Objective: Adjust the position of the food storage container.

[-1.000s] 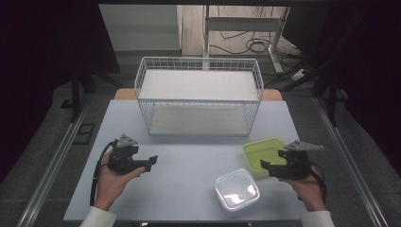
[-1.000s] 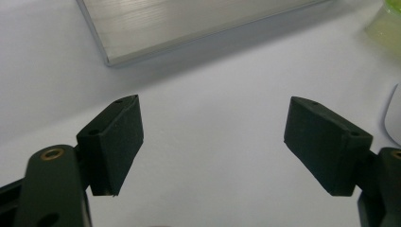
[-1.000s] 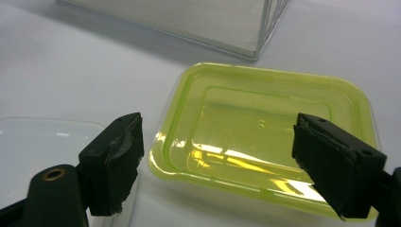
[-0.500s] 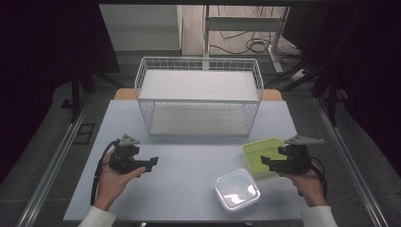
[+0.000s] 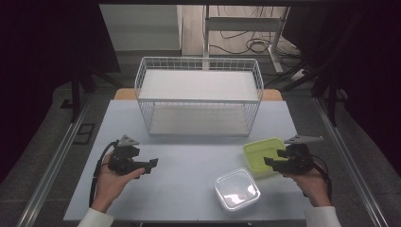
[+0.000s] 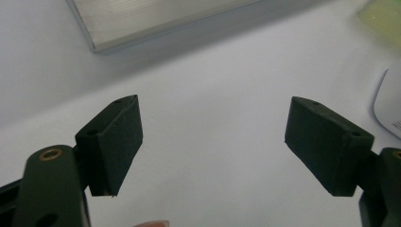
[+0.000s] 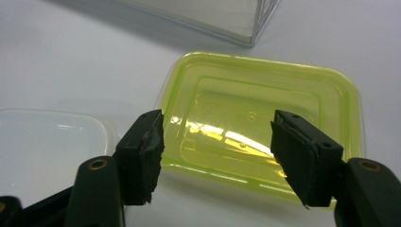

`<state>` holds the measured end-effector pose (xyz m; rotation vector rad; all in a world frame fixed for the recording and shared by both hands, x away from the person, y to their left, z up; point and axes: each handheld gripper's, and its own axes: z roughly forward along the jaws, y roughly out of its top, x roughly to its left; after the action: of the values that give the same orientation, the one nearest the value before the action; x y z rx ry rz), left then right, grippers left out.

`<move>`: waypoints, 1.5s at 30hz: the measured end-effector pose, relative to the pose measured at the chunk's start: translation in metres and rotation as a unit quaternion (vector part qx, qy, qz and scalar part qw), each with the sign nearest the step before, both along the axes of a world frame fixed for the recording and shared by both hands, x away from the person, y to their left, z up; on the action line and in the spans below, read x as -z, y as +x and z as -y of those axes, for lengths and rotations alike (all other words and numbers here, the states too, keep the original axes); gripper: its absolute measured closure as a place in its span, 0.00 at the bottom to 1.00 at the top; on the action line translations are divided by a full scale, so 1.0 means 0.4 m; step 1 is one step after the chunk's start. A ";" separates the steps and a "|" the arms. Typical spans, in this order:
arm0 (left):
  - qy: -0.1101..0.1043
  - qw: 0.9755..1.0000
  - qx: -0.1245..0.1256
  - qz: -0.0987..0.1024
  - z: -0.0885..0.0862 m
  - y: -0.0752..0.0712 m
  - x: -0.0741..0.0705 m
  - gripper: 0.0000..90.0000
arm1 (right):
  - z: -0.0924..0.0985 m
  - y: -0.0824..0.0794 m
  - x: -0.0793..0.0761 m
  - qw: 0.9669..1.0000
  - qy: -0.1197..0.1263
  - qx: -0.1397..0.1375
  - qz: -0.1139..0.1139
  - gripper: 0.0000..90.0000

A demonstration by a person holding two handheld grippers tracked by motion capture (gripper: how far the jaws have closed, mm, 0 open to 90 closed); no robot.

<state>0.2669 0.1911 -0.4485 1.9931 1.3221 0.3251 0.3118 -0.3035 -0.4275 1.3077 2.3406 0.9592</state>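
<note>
A yellow-green plastic lid (image 5: 261,154) (image 7: 265,123) lies flat on the table at the right. My right gripper (image 5: 270,162) (image 7: 227,156) hovers open just over its near edge, one jaw on each side of the lid's middle. A clear square container (image 5: 237,188) (image 7: 45,142) sits in front of the lid, nearer the person. At the table's left my left gripper (image 5: 151,165) (image 6: 213,142) is held open above bare table with nothing between its jaws; the clear container's edge (image 6: 390,101) shows at its far right.
A white wire basket (image 5: 198,97) with a flat shelf stands at the back middle of the pale table (image 5: 189,161); its base edge (image 6: 156,21) (image 7: 227,23) appears in both gripper views. Dark floor and table legs lie beyond.
The right gripper has edged left and forward over the green lid's near edge. The left gripper has barely moved.
</note>
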 end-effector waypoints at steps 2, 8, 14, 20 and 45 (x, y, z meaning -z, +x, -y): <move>-0.027 1.000 0.013 -0.007 -0.005 0.002 0.003 0.21 | 0.001 -0.004 -0.003 1.000 -0.001 -0.001 -0.003 0.42; -0.020 1.000 0.016 -0.010 -0.001 0.006 0.006 0.21 | 0.003 -0.019 -0.006 0.999 -0.023 -0.017 -0.021 0.47; -0.013 1.000 0.026 -0.012 0.014 0.013 0.007 0.21 | 0.007 -0.027 0.010 0.996 -0.051 -0.038 -0.064 0.58; -0.005 0.999 0.044 -0.011 0.042 0.012 0.006 0.21 | 0.005 -0.029 0.019 0.993 -0.063 -0.050 -0.090 0.72; -0.020 0.999 0.027 0.011 0.031 0.001 -0.002 0.24 | -0.080 0.020 0.120 0.975 -0.171 -0.088 -0.116 0.99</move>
<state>0.2673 0.1788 -0.4478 1.9825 1.2481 0.2921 0.3199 -0.2715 -0.4753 1.1391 2.6841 0.4330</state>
